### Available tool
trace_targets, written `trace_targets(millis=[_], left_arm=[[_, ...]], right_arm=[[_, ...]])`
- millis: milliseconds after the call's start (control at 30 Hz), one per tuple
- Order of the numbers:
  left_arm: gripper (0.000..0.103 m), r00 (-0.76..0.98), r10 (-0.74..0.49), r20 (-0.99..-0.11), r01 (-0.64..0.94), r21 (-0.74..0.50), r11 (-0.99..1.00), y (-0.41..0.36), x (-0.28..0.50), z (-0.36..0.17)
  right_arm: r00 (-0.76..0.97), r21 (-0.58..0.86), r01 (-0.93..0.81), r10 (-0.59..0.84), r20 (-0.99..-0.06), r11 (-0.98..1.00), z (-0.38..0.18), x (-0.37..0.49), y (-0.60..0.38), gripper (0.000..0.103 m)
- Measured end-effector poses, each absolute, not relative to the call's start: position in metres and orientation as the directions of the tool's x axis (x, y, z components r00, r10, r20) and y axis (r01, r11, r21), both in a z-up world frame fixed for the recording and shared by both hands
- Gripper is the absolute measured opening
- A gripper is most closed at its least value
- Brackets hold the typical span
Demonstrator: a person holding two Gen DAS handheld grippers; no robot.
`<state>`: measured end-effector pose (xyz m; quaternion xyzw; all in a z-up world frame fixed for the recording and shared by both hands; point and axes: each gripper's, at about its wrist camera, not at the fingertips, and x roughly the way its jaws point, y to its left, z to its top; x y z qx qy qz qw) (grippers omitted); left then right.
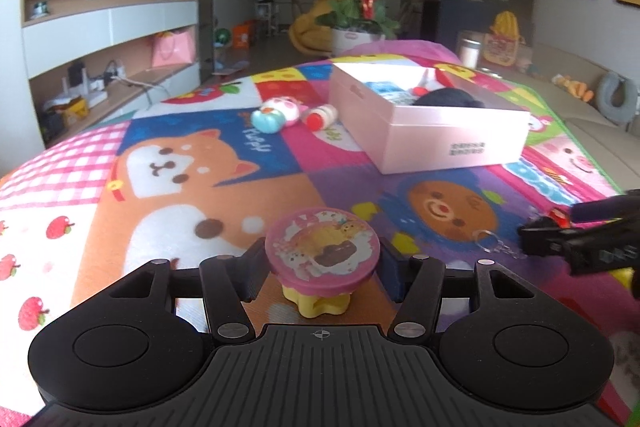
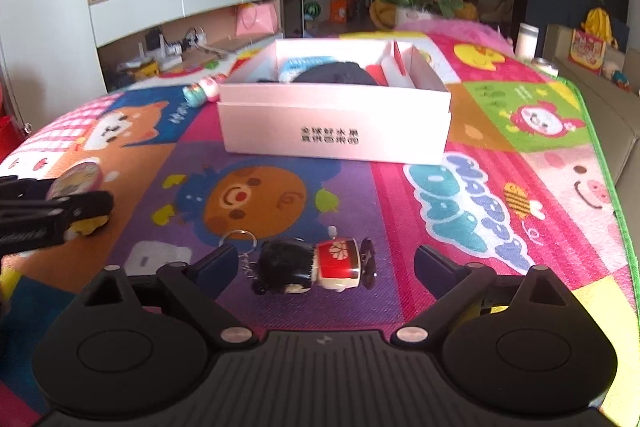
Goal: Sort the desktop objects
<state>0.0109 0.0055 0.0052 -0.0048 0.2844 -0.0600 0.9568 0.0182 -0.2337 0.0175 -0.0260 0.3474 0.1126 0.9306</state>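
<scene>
Two claws are angling down over the patterned mat [image 2: 460, 195]. Left claw [image 1: 322, 267] is clamping a pink-lidded toy [image 1: 322, 251], its yellow base partly hidden. Right claw [image 2: 322, 267] is standing open around a doll keychain [image 2: 312, 265], pads apart from it. Pink box [image 2: 336, 115] is sitting beyond; its contents are hard to make out. Only the left view is showing a small bottle [image 1: 320, 115].

Both grippers are matte black: the left gripper [image 1: 322, 267] and right gripper [image 2: 322, 267] each carry a ribbed central plate flanked by round discs — silver screw heads cap the linkage arms, and the fingers [image 2: 216, 263] are dark-padded.
</scene>
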Motion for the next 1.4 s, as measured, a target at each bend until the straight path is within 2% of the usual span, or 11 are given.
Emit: trace_targets(millis=[33,100,367,567,633,700,733,800,1100,1267,1400], left_arm=[[0.061,0.829,-0.126,-0.545,0.121,-0.046,0.992,0.005,0.010,0.006],[0.061,0.826,-0.139,-0.546,0.137,-0.045,0.990,0.003,0.007,0.009],[0.061,0.831,-0.255,-0.495,0.237,-0.100,0.966,-0.012,0.018,0.056],[0.061,0.904,-0.302,-0.303,0.303,-0.044,0.952,-0.047,0.078,0.116],[0.069,0.911,-0.312,-0.271,0.309,-0.055,0.949,-0.056,0.108,0.125],[0.087,0.916,-0.290,-0.277,0.283,-0.067,0.957,-0.060,0.130,0.128],[0.089,0.916,-0.278,-0.290,0.267,-0.078,0.960,-0.057,0.135,0.129],[0.097,0.911,-0.274,-0.307,0.256,-0.100,0.962,-0.045,0.131,0.123],[0.098,0.835,-0.184,-0.519,0.147,-0.112,0.983,0.000,0.097,0.039],[0.101,0.829,-0.154,-0.538,0.116,-0.105,0.988,0.014,0.067,0.024],[0.101,0.846,-0.096,-0.525,0.069,-0.070,0.995,0.028,0.053,0.023]], right_arm=[[0.719,0.035,-0.234,0.197,-0.666,0.972,0.017,0.021,-0.234,0.074],[0.703,0.049,-0.246,0.213,-0.678,0.968,0.020,0.021,-0.237,0.064],[0.779,0.051,-0.288,0.265,-0.569,0.956,0.094,0.010,-0.269,0.064],[0.869,0.087,-0.261,0.273,-0.412,0.962,0.183,0.064,-0.286,0.064],[0.884,0.092,-0.233,0.250,-0.394,0.968,0.202,0.096,-0.281,0.064],[0.899,0.085,-0.194,0.212,-0.383,0.977,0.213,0.128,-0.271,0.068],[0.900,0.084,-0.177,0.196,-0.389,0.981,0.215,0.141,-0.269,0.076],[0.896,0.095,-0.154,0.180,-0.406,0.983,0.214,0.157,-0.267,0.078],[0.827,0.109,-0.139,0.176,-0.533,0.984,0.160,0.171,-0.263,0.085],[0.763,0.142,-0.219,0.260,-0.592,0.965,0.148,0.172,-0.228,0.086],[0.725,0.067,-0.307,0.279,-0.629,0.949,0.142,0.172,-0.170,0.086]])
